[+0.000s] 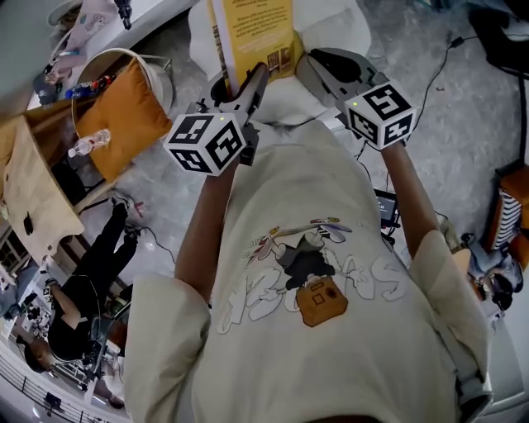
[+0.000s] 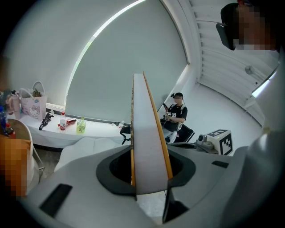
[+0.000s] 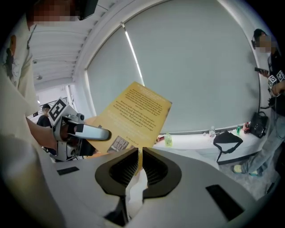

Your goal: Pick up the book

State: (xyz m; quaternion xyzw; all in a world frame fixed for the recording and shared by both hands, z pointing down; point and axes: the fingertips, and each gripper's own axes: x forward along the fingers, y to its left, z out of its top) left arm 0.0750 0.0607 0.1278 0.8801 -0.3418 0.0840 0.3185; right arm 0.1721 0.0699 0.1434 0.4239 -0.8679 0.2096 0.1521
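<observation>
A yellow-covered book is held upright in the air in front of my chest, above a white cushioned surface. My left gripper is shut across the book's thickness; in the left gripper view the book stands edge-on between the dark pads. My right gripper is on the book's right side. In the right gripper view its jaws are almost together, pinching the lower corner of the printed back cover. The left gripper shows past the book there.
An orange cushion lies on a round chair at the left. Cables run over the grey floor at the right. A ledge with bottles runs under the window. One person sits in black; another stands by a black bag.
</observation>
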